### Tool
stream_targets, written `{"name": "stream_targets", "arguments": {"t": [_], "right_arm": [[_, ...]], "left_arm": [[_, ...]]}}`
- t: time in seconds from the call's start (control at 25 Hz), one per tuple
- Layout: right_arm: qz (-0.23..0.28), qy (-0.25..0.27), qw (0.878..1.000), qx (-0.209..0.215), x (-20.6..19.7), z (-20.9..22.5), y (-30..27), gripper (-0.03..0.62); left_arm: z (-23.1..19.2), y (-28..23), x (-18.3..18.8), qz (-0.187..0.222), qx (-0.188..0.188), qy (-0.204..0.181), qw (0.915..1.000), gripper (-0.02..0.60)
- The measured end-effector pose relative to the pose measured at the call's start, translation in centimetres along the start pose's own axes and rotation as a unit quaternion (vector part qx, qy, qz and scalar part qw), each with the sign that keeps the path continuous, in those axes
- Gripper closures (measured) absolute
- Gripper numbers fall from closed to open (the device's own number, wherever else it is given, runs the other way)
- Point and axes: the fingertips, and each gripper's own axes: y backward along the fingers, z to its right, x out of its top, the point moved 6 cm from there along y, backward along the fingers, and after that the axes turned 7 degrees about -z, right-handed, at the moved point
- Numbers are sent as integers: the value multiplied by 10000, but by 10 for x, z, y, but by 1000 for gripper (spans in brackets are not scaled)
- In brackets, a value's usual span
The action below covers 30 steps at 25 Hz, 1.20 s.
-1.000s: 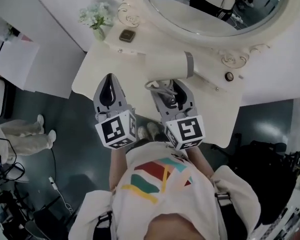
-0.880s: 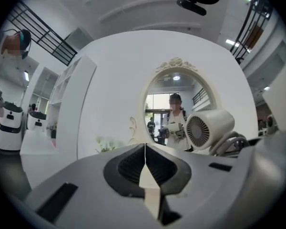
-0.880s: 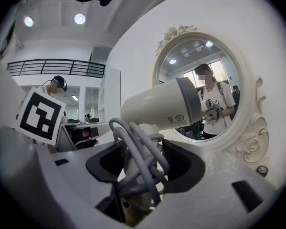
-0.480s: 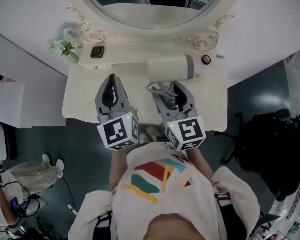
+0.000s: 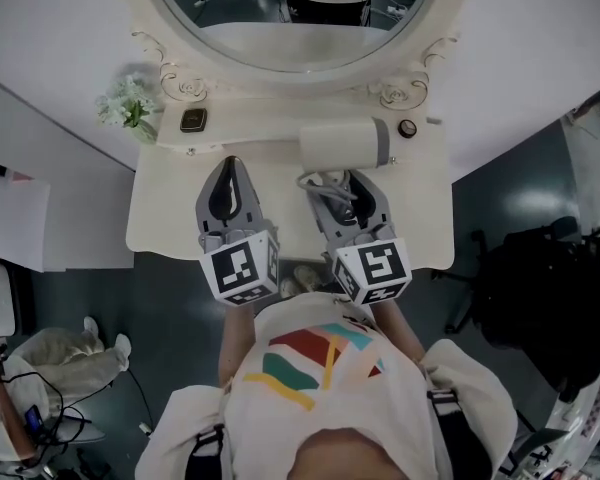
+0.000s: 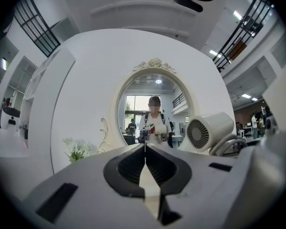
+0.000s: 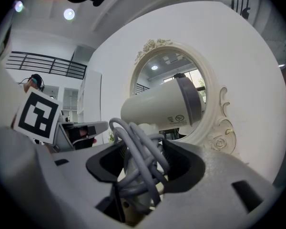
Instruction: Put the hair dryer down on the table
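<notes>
A cream hair dryer (image 5: 342,145) with a grey band is held over the cream dressing table (image 5: 170,208), its barrel crosswise in front of the oval mirror (image 5: 290,8). My right gripper (image 5: 340,180) is shut on its handle and the coiled grey cord (image 7: 139,159). In the right gripper view the barrel (image 7: 164,104) rises just beyond the jaws. My left gripper (image 5: 229,166) is beside it on the left, shut and holding nothing. In the left gripper view the left gripper's (image 6: 144,146) jaws meet, and the dryer's rear grille (image 6: 199,133) shows at right.
A small vase of pale flowers (image 5: 128,106) and a small dark box (image 5: 192,120) stand at the table's back left. A round knob (image 5: 408,128) sits at the back right. White wall panels flank the table. A black bag (image 5: 535,298) lies on the floor to the right.
The view has swung so the table and mirror now sit squarely ahead. Both grippers and the dryer have come over the tabletop's middle. The grip has not changed.
</notes>
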Motion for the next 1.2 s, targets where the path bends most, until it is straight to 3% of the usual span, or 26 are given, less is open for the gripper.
{"name": "stream_targets", "arguments": {"t": [0.6, 1.2], "right_arm": [[-277, -62, 9996, -9, -10, 9, -38, 381], [-1118, -170, 9936, 24, -36, 9, -73, 381]], "left_arm": [[-13, -3, -6, -123, 44, -79, 9999, 575], [-21, -7, -15, -336, 77, -20, 9994, 575]]}}
